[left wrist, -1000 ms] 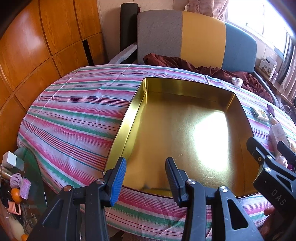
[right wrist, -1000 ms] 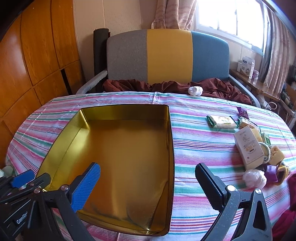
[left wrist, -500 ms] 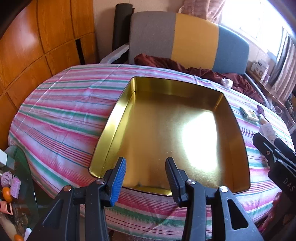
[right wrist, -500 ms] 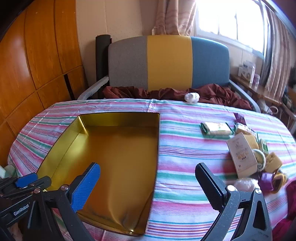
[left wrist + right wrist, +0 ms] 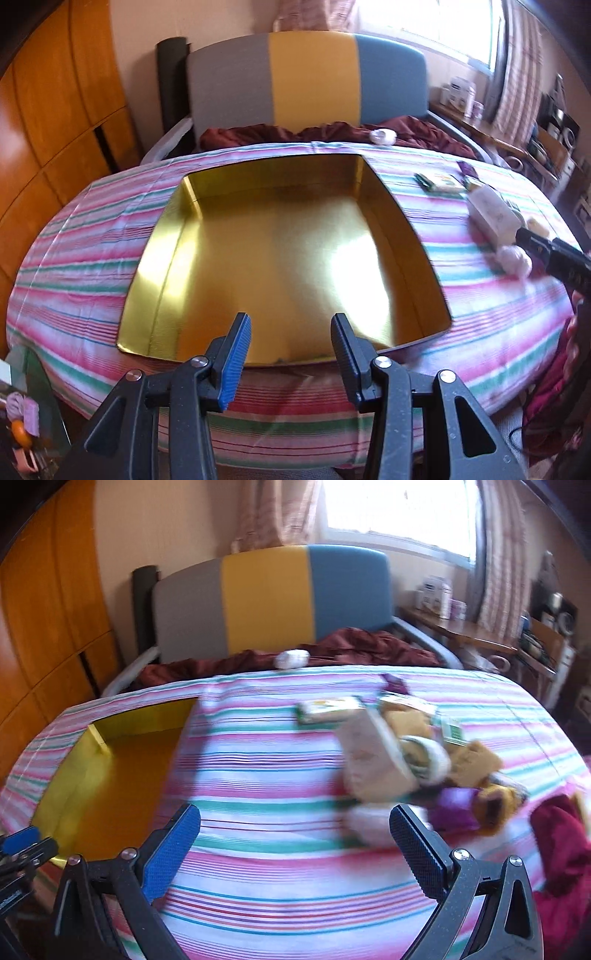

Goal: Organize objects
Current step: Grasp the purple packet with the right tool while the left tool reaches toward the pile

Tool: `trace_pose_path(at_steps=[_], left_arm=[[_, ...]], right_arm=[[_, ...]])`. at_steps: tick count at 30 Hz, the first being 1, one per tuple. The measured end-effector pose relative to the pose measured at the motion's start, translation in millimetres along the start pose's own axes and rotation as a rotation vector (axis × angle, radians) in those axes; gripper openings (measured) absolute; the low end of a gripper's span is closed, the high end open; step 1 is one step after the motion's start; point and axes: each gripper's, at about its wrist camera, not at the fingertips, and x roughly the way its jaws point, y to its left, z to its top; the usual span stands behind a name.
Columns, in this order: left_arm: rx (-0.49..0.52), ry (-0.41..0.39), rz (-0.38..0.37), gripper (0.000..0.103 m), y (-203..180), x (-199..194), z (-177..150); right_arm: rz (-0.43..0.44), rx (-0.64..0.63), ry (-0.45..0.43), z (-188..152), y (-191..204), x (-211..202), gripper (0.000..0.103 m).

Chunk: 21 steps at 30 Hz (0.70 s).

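A table draped in a pink, green and white striped cloth (image 5: 92, 258) fills both views, with a grey, yellow and blue chair (image 5: 310, 81) behind it and wooden panelling to one side. The gold tin tray (image 5: 159, 258) lies empty on the cloth, toward the panelled side. Beyond the tray's window-side wall, a cluster of small things sits on the cloth: a pale carton (image 5: 373, 753), a flat green-edged packet (image 5: 328, 709) on the chair side of it, a roll of tape (image 5: 428, 757), tan spongy pieces (image 5: 476, 760), a purple item (image 5: 454, 805) and a whitish wrapped bundle (image 5: 513, 258); motion blur hides their finer detail. The left gripper (image 5: 291, 347) hovers over the tray's near rim, jaws a modest way apart with nothing between them. The right gripper (image 5: 295, 845) hangs over the cloth between tray and cluster, jaws wide apart and empty, its right finger just in front of the bundle. A dark red cloth (image 5: 332, 131) lies on the chair seat.
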Motion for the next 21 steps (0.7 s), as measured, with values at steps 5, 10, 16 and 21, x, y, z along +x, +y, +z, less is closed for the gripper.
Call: trace_pose_path(at_steps=[5,10,16,21], left_arm=[[0.046,-0.002,-0.069,0.045,-25,-5,0],[0.111,0.006,-0.170,0.046,-50,-7,-1],[0.172,0.015,-0.263,0.046,-81,-13,-2],[0.181,0.015,-0.338,0.046,-105,-16,2]], right_arm=[[-0.047,0.049,0.011,3,-52,-1,0.103],[-0.050,0.084,0.036,9,-95,5,0.101],[-0.004,0.072,0.156,16,-124,40,0.078],[-0.036,0.036,0.218,15,-135,67,0.073]])
